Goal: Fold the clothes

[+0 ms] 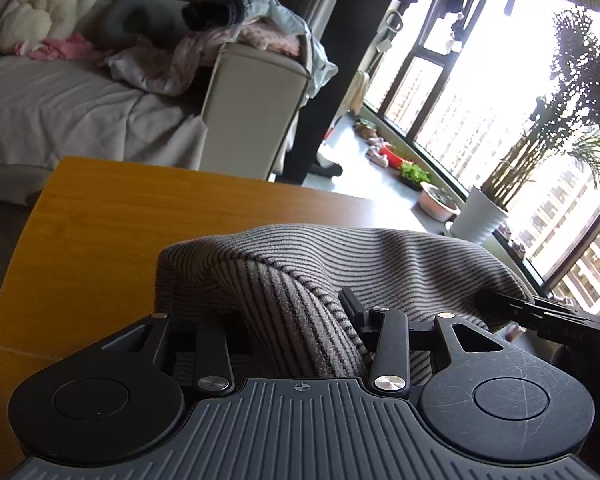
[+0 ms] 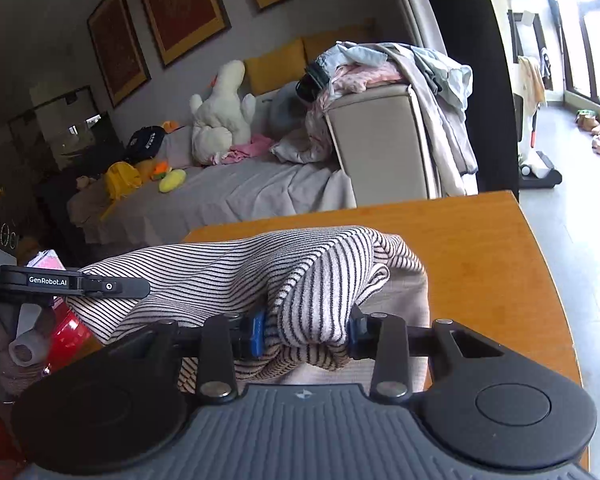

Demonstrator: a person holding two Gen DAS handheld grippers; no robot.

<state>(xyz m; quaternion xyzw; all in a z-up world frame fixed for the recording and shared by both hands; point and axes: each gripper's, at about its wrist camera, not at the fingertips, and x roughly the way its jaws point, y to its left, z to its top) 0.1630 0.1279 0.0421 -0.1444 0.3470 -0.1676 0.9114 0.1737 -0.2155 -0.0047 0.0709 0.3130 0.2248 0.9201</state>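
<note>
1. Striped top [image 2: 228, 264] is held up over the wooden table [image 2: 480, 248], its long axis running from one gripper to the other.
2. Left gripper [image 1: 296, 332] and right gripper [image 2: 306, 330] are each clamped on a bunched fold.
3. Cloth: thin black-on-cream stripes, rumpled.
4. Bkgd: sofa [image 2: 236, 192] w/ piled laundry, window [image 1: 480, 92].

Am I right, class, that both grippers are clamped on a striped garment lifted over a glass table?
Not quite. The table is orange-brown wood, not glass, as the right wrist view shows. The rest holds: the left gripper and the right gripper are each clamped on the striped garment, lifted above that table.
</note>
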